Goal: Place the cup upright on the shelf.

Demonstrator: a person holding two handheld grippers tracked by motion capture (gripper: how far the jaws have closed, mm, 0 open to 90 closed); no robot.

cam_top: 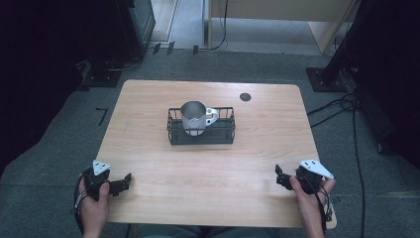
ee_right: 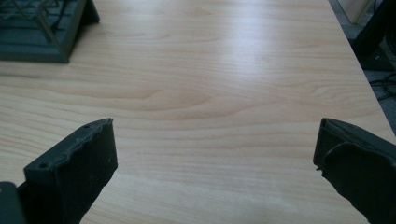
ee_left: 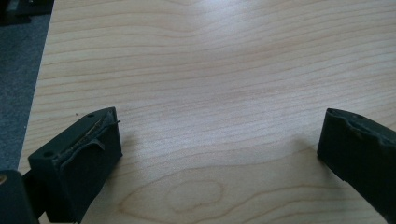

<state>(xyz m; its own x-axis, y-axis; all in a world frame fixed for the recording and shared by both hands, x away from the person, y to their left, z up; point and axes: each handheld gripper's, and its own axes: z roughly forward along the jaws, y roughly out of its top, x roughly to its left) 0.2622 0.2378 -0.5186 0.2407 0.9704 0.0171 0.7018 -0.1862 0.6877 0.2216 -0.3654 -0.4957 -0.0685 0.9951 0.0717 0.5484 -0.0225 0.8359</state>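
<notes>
Standing in the wire basket [cam_top: 173, 130], the unlabelled metal mug [cam_top: 193, 117] waits; both grippers' fingers gape wide.

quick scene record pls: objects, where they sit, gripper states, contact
surface: wooden table
basket: black wire basket, mid-table, toward the far side
mug: metal mug, upright inside the basket, handle pointing to the person's right
left gripper: near left corner, jaws wide apart, nothing between them
right gripper: near right corner, jaws wide apart, nothing between them
contact: neither gripper touches the mug or basket
other: small dark round spot on the table's far right
</notes>
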